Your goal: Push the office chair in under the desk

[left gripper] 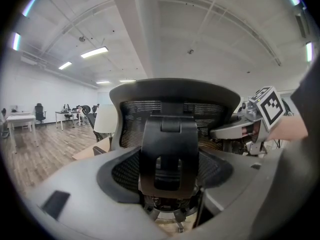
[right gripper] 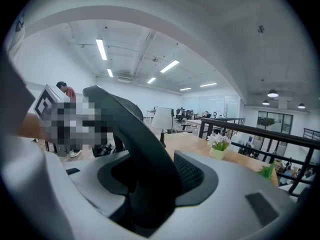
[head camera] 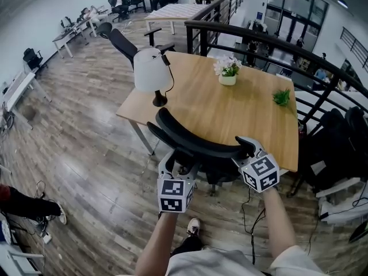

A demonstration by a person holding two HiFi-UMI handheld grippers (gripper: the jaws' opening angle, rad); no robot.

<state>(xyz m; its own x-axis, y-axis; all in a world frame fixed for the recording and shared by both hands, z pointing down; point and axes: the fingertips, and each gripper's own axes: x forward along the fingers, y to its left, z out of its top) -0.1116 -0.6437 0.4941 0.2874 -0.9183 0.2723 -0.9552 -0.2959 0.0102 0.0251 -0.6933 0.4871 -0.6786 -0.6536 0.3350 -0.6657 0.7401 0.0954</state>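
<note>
A black mesh office chair [head camera: 195, 145] stands at the near edge of the wooden desk [head camera: 241, 105], its seat partly under the top. My left gripper [head camera: 172, 164] is behind the backrest, low and left of centre. In the left gripper view its jaws close around the chair's black back support [left gripper: 169, 139]. My right gripper [head camera: 248, 145] is shut on the backrest's upper right corner. In the right gripper view the backrest's curved black edge [right gripper: 135, 134] runs between the pads. The right gripper [left gripper: 250, 126] also shows in the left gripper view.
On the desk stand a white lamp [head camera: 150, 69], a pot of flowers [head camera: 227, 73] and a small green plant [head camera: 282, 98]. A black railing [head camera: 276, 45] runs behind the desk. Another chair [head camera: 123, 42] faces the far side. Bags [head camera: 339, 137] lie at the right.
</note>
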